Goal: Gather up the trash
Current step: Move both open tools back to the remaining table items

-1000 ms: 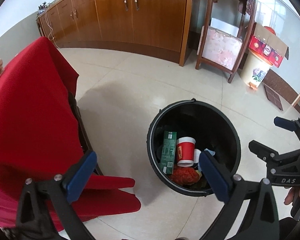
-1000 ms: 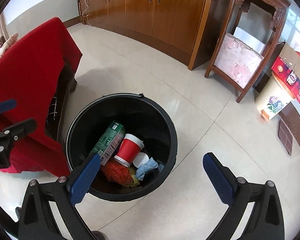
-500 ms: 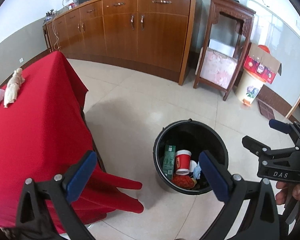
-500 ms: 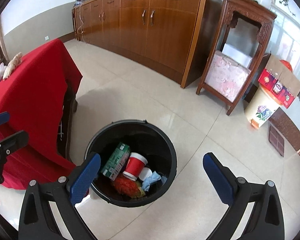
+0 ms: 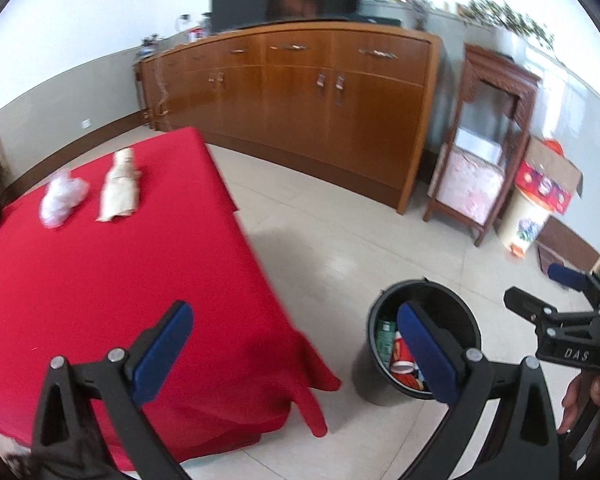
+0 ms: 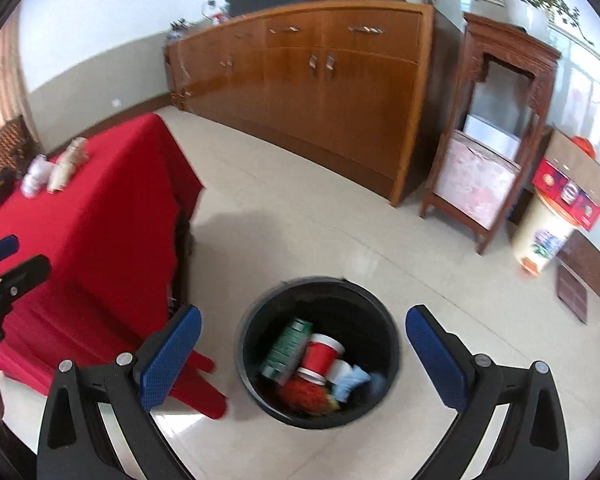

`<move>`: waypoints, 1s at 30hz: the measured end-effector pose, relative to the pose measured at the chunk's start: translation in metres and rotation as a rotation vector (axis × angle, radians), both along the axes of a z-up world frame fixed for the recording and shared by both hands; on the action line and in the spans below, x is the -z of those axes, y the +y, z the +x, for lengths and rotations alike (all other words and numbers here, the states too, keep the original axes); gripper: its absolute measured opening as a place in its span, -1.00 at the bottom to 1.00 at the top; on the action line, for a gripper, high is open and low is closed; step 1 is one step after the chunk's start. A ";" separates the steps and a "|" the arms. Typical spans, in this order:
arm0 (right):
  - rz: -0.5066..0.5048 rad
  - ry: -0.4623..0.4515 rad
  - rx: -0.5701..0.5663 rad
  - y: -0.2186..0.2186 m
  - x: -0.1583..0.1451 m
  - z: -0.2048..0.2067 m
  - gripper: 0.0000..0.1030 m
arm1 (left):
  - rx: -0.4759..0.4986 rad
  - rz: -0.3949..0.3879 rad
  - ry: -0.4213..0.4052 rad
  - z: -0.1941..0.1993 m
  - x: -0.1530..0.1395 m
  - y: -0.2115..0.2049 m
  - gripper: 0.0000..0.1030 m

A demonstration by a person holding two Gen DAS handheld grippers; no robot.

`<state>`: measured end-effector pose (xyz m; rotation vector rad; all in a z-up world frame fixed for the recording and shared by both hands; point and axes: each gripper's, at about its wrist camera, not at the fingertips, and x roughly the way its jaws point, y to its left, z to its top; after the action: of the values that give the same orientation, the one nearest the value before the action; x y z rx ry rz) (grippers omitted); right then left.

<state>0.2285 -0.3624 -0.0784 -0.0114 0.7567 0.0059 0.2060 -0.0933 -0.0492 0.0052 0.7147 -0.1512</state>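
Both hand-held grippers (image 5: 296,354) higher, tabletop newly visible

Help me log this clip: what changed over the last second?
Both grippers, left and right, rose and drew back from the bin, swinging toward the red table, where crumpled white plastic and a paper wrapper came into view. Nothing was grasped or released; both stayed open and empty, bin contents unchanged.

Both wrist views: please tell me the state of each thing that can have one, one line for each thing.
left gripper: open, empty
right gripper: open, empty
black bin: upright, no lid, partly filled
red paper cup: lying tilted inside the bin
green carton: leaning inside the bin
crumpled paper bag: lying on the red tablecloth
white plastic wad: crumpled, beside the bag
cabinet doors: closed
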 end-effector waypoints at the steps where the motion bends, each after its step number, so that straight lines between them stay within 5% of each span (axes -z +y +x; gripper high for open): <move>1: 0.001 -0.009 -0.013 0.008 -0.003 0.001 1.00 | -0.023 -0.006 -0.001 0.000 -0.002 0.011 0.99; 8: 0.011 -0.052 -0.125 0.070 -0.025 0.014 1.00 | -0.165 0.034 -0.034 -0.005 -0.010 0.065 0.99; 22: 0.003 -0.087 -0.307 0.191 -0.046 0.041 0.99 | -0.303 0.015 -0.052 -0.012 -0.018 0.159 0.90; 30: 0.008 -0.076 -0.371 0.248 -0.051 0.067 0.78 | -0.353 0.017 -0.026 0.003 -0.016 0.206 0.69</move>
<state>0.2951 -0.1140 -0.0278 -0.1434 0.6700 0.3603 0.2089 0.1124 -0.0330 -0.1026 0.6807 0.1921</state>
